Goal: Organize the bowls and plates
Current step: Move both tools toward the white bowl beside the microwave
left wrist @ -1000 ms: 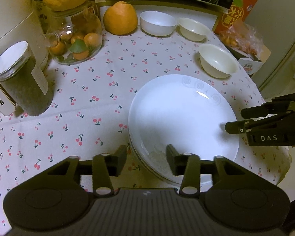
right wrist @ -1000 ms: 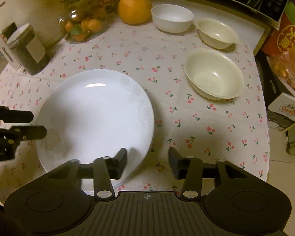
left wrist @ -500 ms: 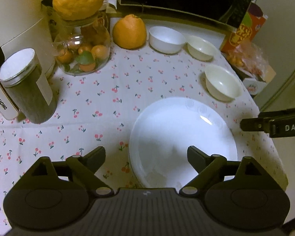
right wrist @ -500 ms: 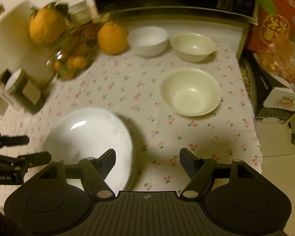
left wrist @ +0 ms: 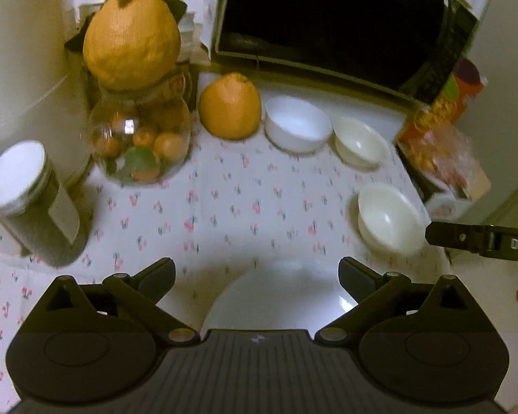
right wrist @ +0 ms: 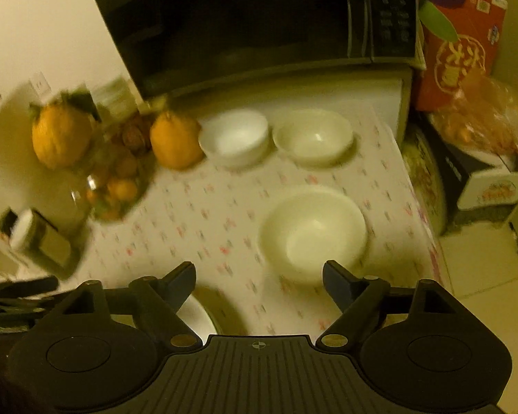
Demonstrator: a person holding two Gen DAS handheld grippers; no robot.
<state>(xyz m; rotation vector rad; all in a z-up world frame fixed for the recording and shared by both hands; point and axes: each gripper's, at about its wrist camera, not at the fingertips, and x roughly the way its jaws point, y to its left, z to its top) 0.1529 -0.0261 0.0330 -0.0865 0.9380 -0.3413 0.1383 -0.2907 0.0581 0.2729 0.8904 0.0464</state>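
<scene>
A white plate stack [left wrist: 276, 296] lies on the cherry-print cloth just below my left gripper [left wrist: 257, 270]. Its jaws are still opening, and nothing is between them. In the right wrist view only a sliver of the plate [right wrist: 200, 317] shows behind the left finger. My right gripper [right wrist: 259, 272] is also opening, empty, and hangs in front of a large cream bowl [right wrist: 312, 231]. A white bowl [right wrist: 236, 136] and a second cream bowl [right wrist: 314, 136] stand side by side at the back. One right-gripper finger [left wrist: 459, 238] reaches in beside the near cream bowl [left wrist: 386, 220].
A glass jar of small fruit [left wrist: 138, 141] with a big citrus [left wrist: 131, 45] on top stands back left, next to a lidded canister [left wrist: 31, 203] and an orange [left wrist: 229, 107]. A microwave [right wrist: 259, 17] fills the back. Boxes and a snack bag [right wrist: 480, 117] crowd the table's right edge.
Both grippers opened wide and drew back and up from the plate. The plate slid toward the bottom of both views, and the right wrist view now faces the large cream bowl.
</scene>
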